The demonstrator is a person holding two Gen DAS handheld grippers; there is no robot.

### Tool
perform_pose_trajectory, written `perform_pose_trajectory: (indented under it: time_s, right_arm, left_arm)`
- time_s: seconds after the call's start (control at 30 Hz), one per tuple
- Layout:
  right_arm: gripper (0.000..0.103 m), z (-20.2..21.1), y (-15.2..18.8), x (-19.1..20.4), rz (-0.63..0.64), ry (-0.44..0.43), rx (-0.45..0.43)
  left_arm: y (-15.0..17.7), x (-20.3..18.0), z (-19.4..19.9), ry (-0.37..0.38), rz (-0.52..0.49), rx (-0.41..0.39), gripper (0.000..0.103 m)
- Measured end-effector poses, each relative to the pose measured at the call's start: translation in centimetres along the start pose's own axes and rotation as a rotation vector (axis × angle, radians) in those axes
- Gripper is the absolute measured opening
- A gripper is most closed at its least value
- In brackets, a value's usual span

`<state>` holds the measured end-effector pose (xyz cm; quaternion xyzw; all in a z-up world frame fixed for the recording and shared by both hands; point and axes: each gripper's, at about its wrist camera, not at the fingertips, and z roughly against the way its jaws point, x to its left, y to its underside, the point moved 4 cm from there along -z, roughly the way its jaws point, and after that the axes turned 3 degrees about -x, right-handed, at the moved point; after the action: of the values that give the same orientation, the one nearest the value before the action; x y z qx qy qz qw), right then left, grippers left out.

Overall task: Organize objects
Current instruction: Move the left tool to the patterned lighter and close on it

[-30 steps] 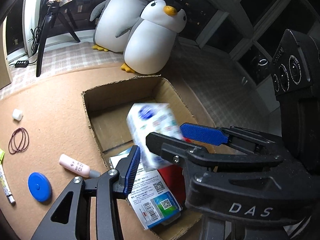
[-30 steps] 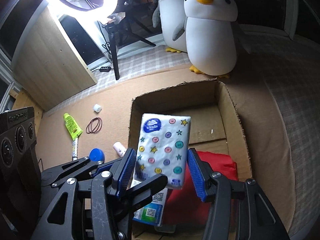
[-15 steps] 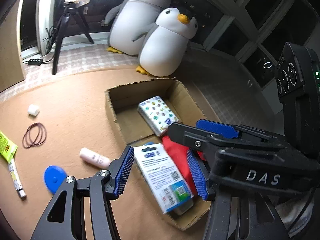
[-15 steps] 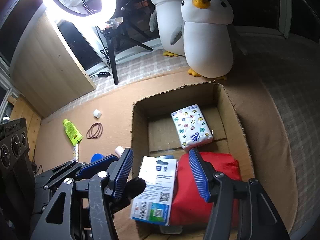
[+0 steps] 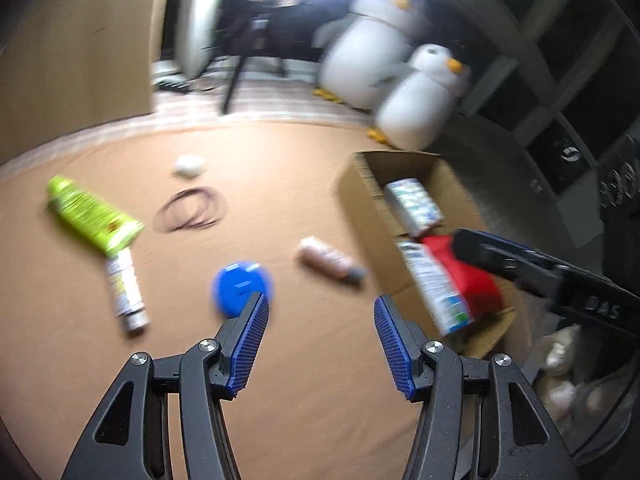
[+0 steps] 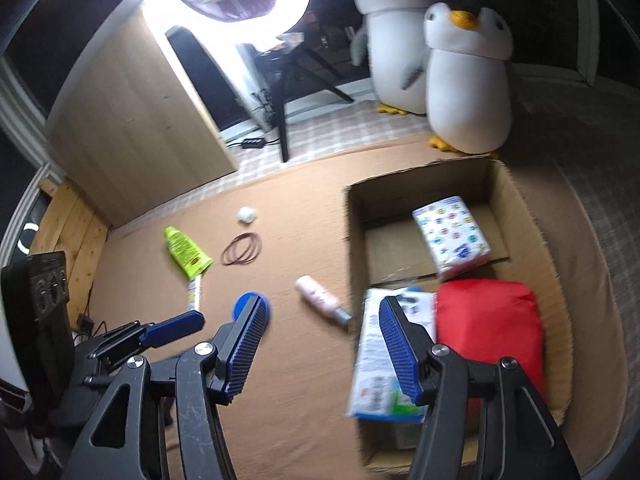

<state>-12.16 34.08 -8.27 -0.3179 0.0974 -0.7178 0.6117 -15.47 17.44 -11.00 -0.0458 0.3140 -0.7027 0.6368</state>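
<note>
An open cardboard box [image 6: 354, 232] on the brown mat holds a dotted tissue pack [image 6: 452, 236], a red pouch [image 6: 488, 320] and a blue-and-white carton [image 6: 372, 364]. My right gripper [image 6: 322, 306] hangs open and empty over the box's left edge. My left gripper [image 5: 320, 304] is open and empty above the mat, left of the box [image 5: 356, 196]. Just beyond its left fingertip lies a blue round disc [image 5: 240, 284], and ahead a pink bottle [image 5: 328, 258]. Further left lie a green tube [image 5: 88, 212], dark hair bands [image 5: 188, 210] and a small white piece [image 5: 189, 165].
Two plush penguins [image 6: 468, 80] stand behind the box. A ring light on a tripod [image 6: 280, 100] and a wooden panel [image 6: 132, 120] stand at the back left. Bare brown mat lies under both grippers. The left wrist view is blurred.
The tissue pack left my right gripper and now lies in the box. Both grippers swung left, away from the box; the left one now looks at the loose items on the mat.
</note>
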Motion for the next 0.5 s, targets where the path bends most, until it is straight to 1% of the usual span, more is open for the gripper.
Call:
perform_pose_trajectory:
  time_s: [0.13,0.17,0.2,0.27,0.37,0.43,0.5]
  right_arm:
    - [0.056,-0.4,1.1,2.4,0.027,-0.019,0.005]
    - [0.057,-0.6,1.3,2.9,0.033,-0.022,0.007]
    - [0.062,-0.8,1.6,3.3,0.037,-0.025,0.007]
    - [0.064,-1.2,2.0,4.3,0.046,-0.031,-0.001]
    - [0.064,-1.8,2.6,5.7,0.069,-0.027,-0.003]
    - [0.064,-2.5,2.9,6.5,0.085,-0.021,0.005]
    - [0.064,-3.1,3.2,7.3,0.135,-0.035,0.029]
  left_arm:
    - [1.6,4.5,2.1,-0.053,0.056,-0.012,0.059]
    - [1.9,5.3,2.5,-0.062,0.066,-0.012,0.059]
    - [2.2,6.3,2.8,-0.072,0.081,-0.014,0.059]
    - [2.9,8.4,3.6,-0.088,0.115,-0.015,0.059]
    - [3.6,10.8,4.2,-0.107,0.16,-0.015,0.059]
    - [3.7,11.6,4.4,-0.123,0.173,-0.019,0.059]
    - [3.8,12.5,4.4,-0.138,0.183,-0.02,0.059]
